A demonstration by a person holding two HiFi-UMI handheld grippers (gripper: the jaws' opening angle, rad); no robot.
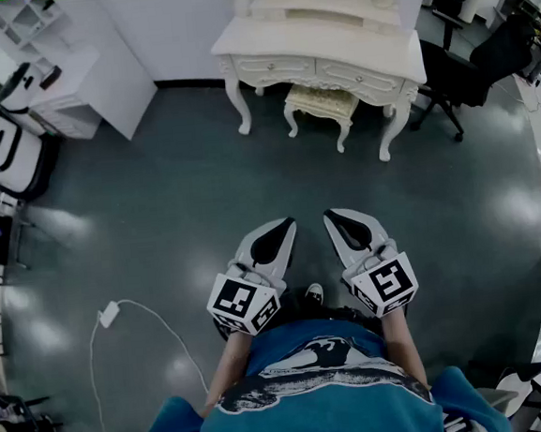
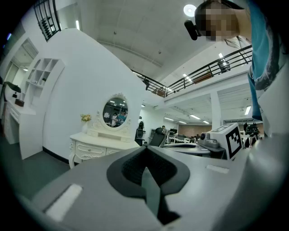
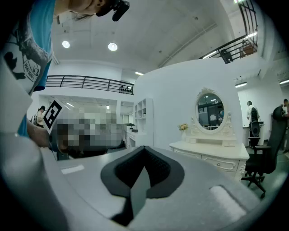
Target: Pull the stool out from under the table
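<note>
Nothing of the task is done yet. The stool (image 1: 321, 105) stands tucked under the white counter (image 1: 264, 40), between its curved front legs, with only the front of its cushioned seat showing past the edge in the head view. The person stands well back from it, with a wide stretch of dark floor (image 1: 156, 201) between. The left gripper (image 1: 281, 230) and the right gripper (image 1: 339, 223) are held side by side close to the body, pointing toward the counter. The left gripper's fingers (image 2: 81, 180) are pressed together with nothing between them, and so are the right gripper's fingers (image 3: 207, 180). By my reading, the whole job remains: walking up, opening the fingers, taking hold of the stool and drawing it clear of the counter
</note>
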